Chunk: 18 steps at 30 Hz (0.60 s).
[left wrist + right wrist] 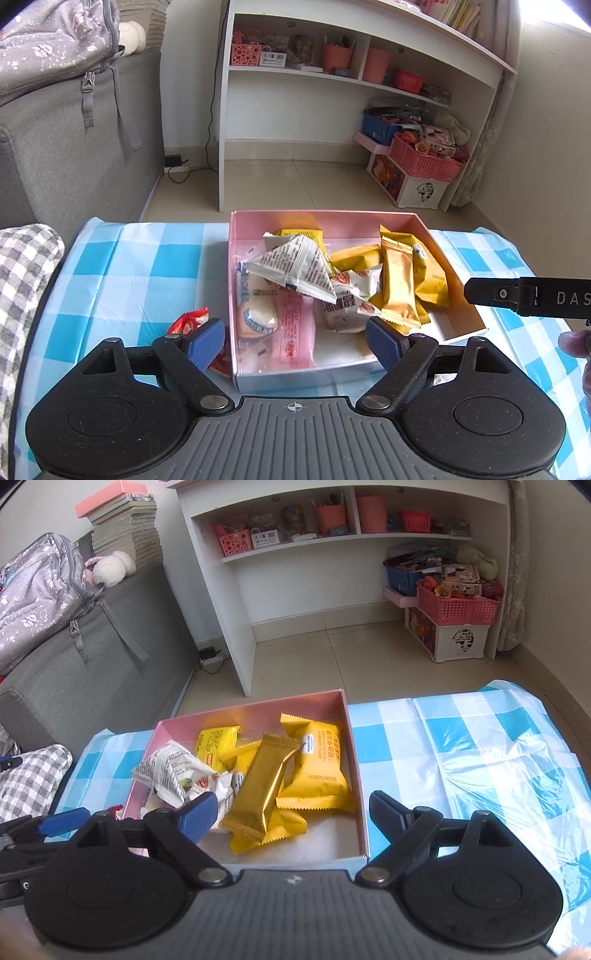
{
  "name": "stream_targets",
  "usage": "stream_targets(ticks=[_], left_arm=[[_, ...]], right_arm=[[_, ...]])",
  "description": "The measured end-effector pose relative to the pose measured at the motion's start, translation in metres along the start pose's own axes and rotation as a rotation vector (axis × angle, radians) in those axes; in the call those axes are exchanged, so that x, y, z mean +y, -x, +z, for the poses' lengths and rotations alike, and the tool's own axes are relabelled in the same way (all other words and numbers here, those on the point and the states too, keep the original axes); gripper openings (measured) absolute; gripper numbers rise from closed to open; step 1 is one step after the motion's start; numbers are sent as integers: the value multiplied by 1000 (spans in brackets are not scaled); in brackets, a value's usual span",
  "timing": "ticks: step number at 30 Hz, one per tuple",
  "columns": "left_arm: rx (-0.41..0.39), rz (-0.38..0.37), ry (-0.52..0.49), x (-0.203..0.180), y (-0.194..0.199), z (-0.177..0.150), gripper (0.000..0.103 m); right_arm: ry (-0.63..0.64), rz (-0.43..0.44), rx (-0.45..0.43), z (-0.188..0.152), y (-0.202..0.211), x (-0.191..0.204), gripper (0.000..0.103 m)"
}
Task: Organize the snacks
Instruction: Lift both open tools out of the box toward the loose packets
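Left wrist view shows the left gripper (295,343) with its blue pads spread wide and nothing between them, poised over the near wall of the pink box (417,218), one pad outside that wall and the other inside. One snack remains outside: a red packet (186,321) on the checked cloth (140,266), just beside the box's left wall and partly hidden behind the left-hand pad. Its long axis cannot be read. Right wrist view shows the right gripper (291,812) likewise spread and empty, straddling the box's right wall, with yellow packets (317,764) piled inside. Judged from this, the left gripper is nearer the red packet; the right one would have to cross the whole box
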<state>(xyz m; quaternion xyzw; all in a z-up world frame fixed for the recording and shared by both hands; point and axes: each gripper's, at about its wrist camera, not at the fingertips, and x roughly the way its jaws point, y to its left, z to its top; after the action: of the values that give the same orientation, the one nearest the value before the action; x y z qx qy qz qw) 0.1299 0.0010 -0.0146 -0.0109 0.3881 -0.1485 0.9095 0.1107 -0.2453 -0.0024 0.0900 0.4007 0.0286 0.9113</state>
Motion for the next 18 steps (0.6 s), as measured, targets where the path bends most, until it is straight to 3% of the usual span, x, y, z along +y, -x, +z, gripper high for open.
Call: stream_targets(ticks=[9, 18], left_arm=[[20, 21, 17, -2, 28, -31, 99], [66, 34, -60, -12, 38, -67, 99]], right_arm=[[30, -24, 34, -25, 22, -2, 98], [72, -32, 85, -51, 30, -3, 101]])
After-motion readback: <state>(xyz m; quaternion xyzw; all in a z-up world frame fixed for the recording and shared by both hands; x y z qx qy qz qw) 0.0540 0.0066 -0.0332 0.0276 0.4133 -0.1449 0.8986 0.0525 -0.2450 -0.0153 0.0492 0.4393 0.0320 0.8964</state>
